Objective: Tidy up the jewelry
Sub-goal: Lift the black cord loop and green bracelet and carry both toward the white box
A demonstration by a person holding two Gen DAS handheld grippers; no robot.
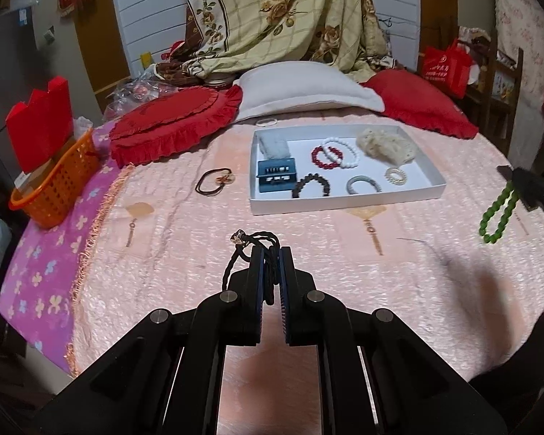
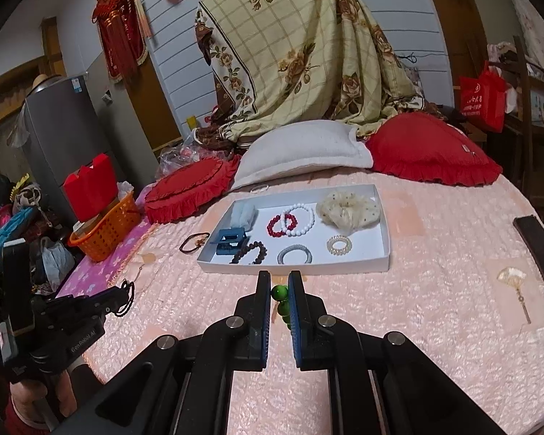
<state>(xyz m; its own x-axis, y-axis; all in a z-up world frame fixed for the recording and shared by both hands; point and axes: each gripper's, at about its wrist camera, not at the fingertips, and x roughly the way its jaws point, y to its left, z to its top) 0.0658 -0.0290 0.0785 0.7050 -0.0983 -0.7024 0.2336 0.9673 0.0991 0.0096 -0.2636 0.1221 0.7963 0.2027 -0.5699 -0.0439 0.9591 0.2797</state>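
Tray [image 2: 382, 257]: white, shallow, rectangular card; at 12 o'clock from both grippers, on the pink quilted bedspread [image 2: 435, 290].
Already in tray: white bead bracelet [image 2: 301, 220]; red bead bracelet [image 2: 280, 225]; dark bead bracelet [image 2: 252, 252]; grey coil hair tie [image 2: 294, 255]; clear coil hair tie [image 2: 339, 244]; cream gauze scrunchie [image 2: 346, 210]; blue plastic hair clip [image 2: 228, 241]; pale fabric piece, far left corner.
Left gripper [image 1: 271, 253]: narrow, clamped on black braided cord [image 1: 268, 253] with small metal charm, held above bedspread, short of tray.
Right gripper [image 2: 279, 282]: narrow, pinching green bead bracelet [image 2: 280, 299], glossy round beads, loop dangling; just short of tray's near edge.
Left outside tray: dark elastic hair tie [image 1: 214, 180] at tray's 9 o'clock; thin white band [image 1: 265, 121] beyond far edge.
Progress: judged well past half; two pieces in transit, two loose.
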